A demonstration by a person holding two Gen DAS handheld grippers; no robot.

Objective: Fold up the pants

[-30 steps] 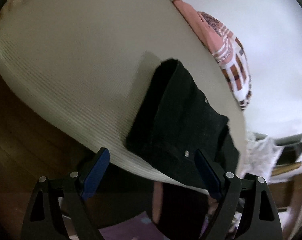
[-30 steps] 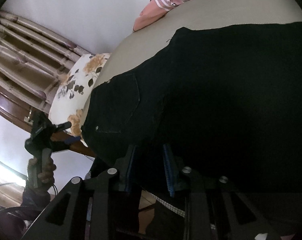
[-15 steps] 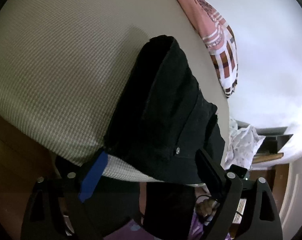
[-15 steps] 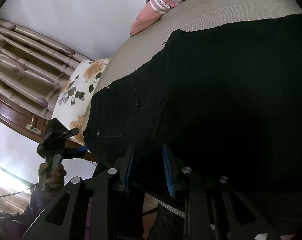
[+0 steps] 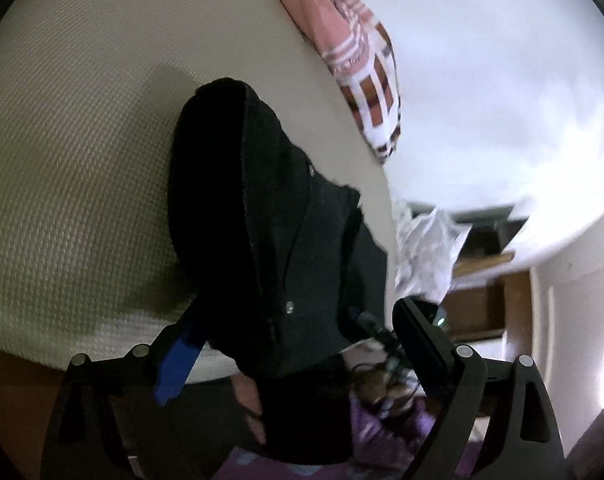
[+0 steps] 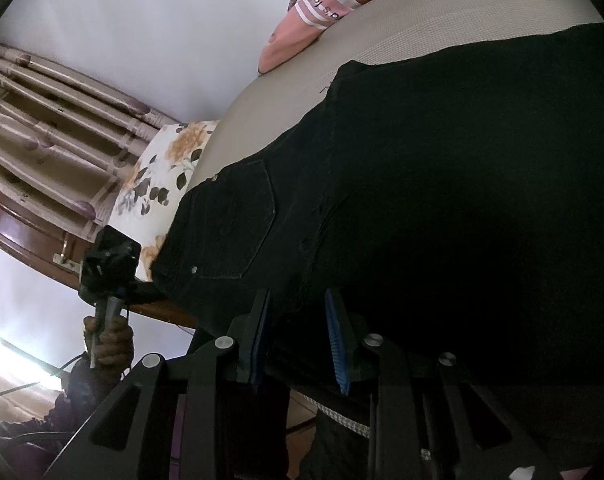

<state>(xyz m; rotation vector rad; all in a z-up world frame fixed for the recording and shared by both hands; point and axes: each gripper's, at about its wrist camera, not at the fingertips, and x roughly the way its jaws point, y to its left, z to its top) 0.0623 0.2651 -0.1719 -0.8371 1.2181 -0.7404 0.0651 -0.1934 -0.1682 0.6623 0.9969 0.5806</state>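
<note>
- The black pants (image 6: 441,200) lie spread on the bed (image 5: 82,140), with the waist end draped over the mattress edge right at both sets of jaws. That overhang gives each gripper a free hem to bite without digging into the bedding.
- The right gripper (image 6: 298,340) has its jaws close together with dark cloth running between the blue pads; I judge it clamped on the pants' edge, just below the back pocket (image 6: 238,224) that lies ahead of the jaws. Holding there anchors one corner so the cloth stays taut for a fold.
- The left gripper (image 5: 298,344) has its jaws wide apart, one on each side of the bunched waistband. The cloth sits between them and the left pad looks to touch the fabric, but nothing is pinched yet.
- The rivet (image 5: 290,307) lies just ahead of the left jaws, between them, a fair mark for the second corner.
- Closing the left jaws looks like the step in hand; with both corners held, the waist can be carried over.
- A pink patterned garment (image 5: 361,64) lies far beyond the jaws at the bed's far edge, well apart from the pants, and a floral pillow (image 6: 158,176) rests beyond the waist end.
</note>
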